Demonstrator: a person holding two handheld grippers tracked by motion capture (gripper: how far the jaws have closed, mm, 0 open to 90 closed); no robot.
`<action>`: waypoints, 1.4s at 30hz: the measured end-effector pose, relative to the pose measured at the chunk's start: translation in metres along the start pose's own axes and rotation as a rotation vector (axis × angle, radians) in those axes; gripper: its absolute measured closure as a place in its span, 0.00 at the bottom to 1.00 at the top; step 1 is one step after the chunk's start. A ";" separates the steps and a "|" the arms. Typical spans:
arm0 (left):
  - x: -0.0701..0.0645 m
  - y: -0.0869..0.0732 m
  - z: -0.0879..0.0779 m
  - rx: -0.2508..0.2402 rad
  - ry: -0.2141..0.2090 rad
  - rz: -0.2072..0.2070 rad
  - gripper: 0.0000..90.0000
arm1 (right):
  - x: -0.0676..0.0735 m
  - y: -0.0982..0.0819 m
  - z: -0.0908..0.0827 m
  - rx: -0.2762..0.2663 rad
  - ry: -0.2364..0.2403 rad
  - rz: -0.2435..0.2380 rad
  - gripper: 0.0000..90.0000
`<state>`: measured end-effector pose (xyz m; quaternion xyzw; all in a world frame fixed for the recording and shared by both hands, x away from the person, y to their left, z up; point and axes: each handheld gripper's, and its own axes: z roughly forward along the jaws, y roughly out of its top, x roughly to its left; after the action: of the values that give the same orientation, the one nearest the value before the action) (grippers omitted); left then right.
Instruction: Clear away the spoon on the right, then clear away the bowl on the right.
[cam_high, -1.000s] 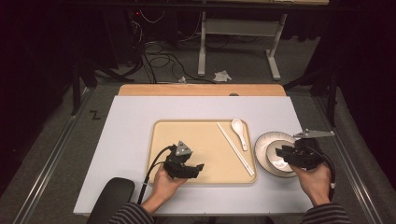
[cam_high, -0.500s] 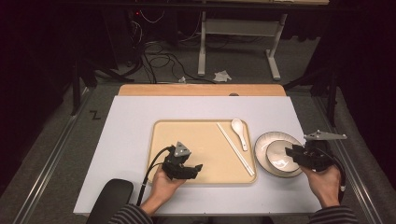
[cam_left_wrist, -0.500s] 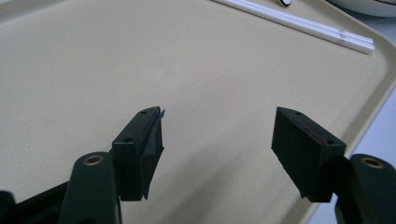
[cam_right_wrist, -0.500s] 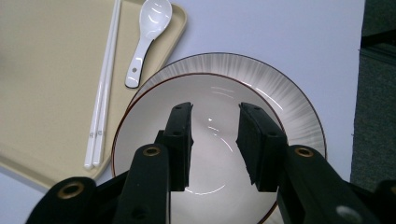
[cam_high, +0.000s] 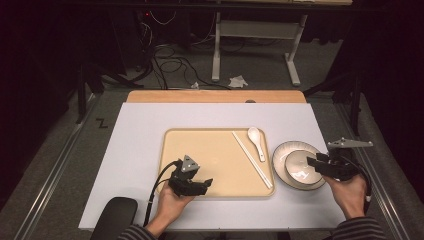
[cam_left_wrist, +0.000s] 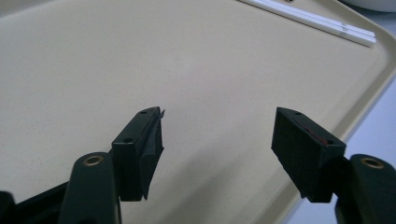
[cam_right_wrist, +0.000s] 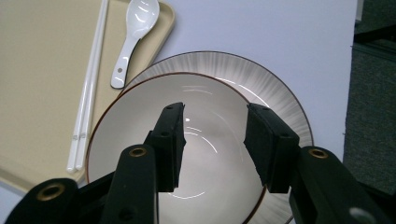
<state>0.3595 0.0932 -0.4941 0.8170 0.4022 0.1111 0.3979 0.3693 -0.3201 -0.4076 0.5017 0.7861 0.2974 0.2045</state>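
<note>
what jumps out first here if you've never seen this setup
The white bowl sitting on a striped plate, just right of the beige tray, with the right gripper over it, its jaws having just opened with nothing between them. White chopsticks and a spoon lie along the tray's right edge.

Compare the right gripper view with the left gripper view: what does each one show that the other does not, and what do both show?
Right gripper view: a spoon, and a bowl on a plate under the right gripper, jaws open, nothing between them. Left gripper view: the left gripper, open over the bare tray. Both: tray and chopsticks.
</note>
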 end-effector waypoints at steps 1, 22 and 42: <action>0.000 -0.001 -0.001 0.001 0.002 -0.001 0.38 | 0.000 0.000 0.001 0.001 -0.002 -0.005 0.65; 0.000 -0.012 -0.014 0.003 0.035 -0.020 0.38 | -0.024 -0.006 0.008 0.015 -0.034 0.033 0.62; 0.003 -0.019 -0.020 0.001 0.066 -0.057 0.37 | -0.038 -0.008 0.038 0.117 0.002 0.052 0.74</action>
<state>0.3402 0.1136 -0.4955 0.8014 0.4382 0.1265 0.3870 0.4027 -0.3473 -0.4402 0.5327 0.7892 0.2565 0.1664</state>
